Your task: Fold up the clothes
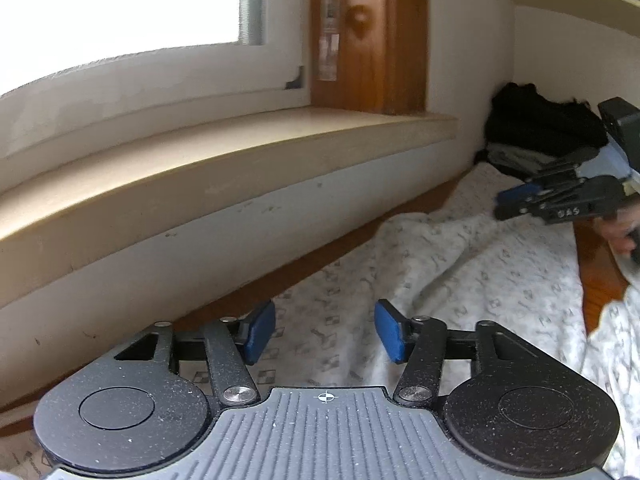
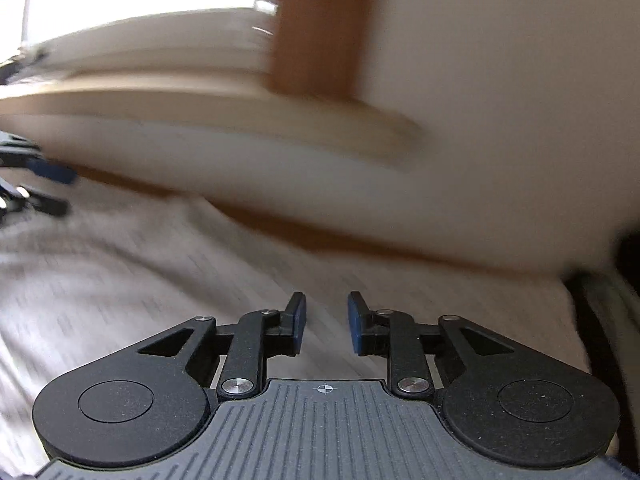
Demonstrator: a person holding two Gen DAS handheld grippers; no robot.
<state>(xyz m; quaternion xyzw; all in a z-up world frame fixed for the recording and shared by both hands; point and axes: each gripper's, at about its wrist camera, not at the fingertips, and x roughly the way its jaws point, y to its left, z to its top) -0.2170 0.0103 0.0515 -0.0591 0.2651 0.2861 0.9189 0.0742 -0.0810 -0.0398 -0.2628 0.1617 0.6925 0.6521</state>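
1. The white, softly creased cloth with a small grey printed pattern (image 1: 460, 264) lies spread over the bed surface beside the wall, under both grippers and held by neither.
2. The left gripper (image 1: 325, 334), matt black linkage with blue rubbery pads, has its jaws set well apart with only the cloth below them, nothing between.
3. The right gripper (image 2: 327, 322), of the same make, has its jaws parted by a narrower gap, and that gap is empty too.
4. The smooth beige window sill (image 1: 224, 160) curves above a white wall, beside a glossy brown wooden frame (image 1: 368, 36).
5. Only the left view is sharp: it shows a lumpy pile of black clothes (image 1: 540, 124) in the corner and the right gripper from the side.
6. The right view is smeared by motion; the left gripper shows at its left edge.
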